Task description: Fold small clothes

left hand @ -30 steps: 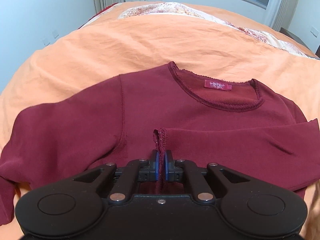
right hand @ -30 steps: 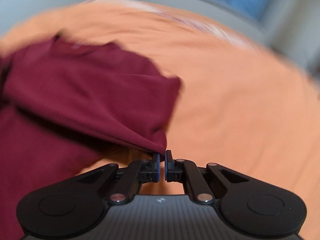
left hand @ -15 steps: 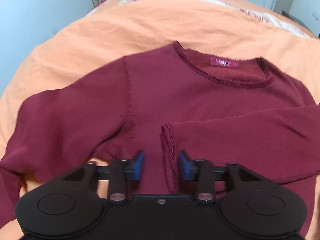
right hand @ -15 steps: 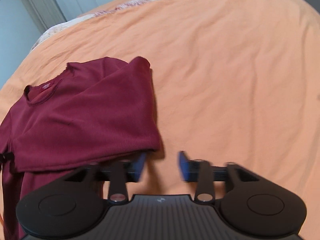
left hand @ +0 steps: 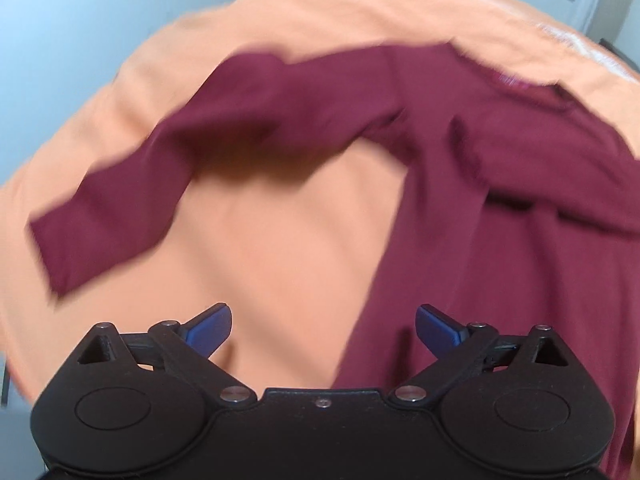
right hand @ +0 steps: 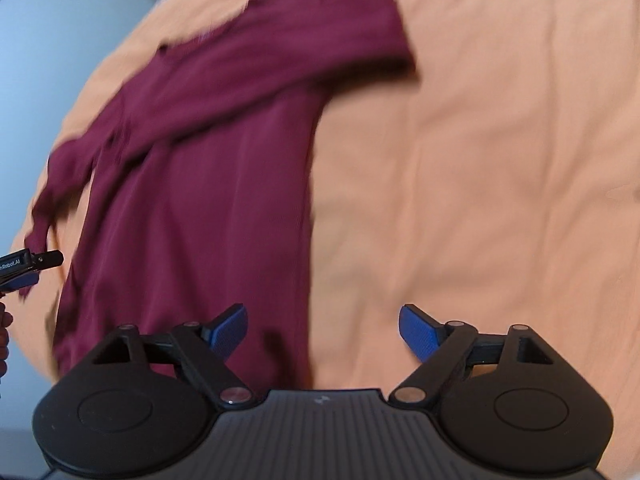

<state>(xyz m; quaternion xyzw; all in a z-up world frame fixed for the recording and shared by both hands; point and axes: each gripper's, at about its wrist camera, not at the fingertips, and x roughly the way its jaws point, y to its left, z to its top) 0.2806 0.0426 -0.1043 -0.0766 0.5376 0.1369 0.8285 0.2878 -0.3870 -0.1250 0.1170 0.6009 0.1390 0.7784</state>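
The maroon sweater [right hand: 208,184] is laid flat on the orange bed [right hand: 500,160], right sleeve folded across the chest. The cuff has been released by the left tongs [left hand: 323,330]; both these and the right tongs [right hand: 322,330] are now spread wide, empty. The left sleeve [left hand: 168,168] remains unfolded.

Motion blur is smearing the shirt [left hand: 500,200] in the left wrist view, so its neck label [left hand: 516,80] is showing only as an unreadable pink streak, and the picture's right edge is cutting off the far sleeve. In the right wrist view the shirt's outline is likewise blurring, and the left gripper [right hand: 22,270] is poking in at the left edge with its fingers mostly cut off. Beside it, part of a hand [right hand: 4,340] is barely showing.
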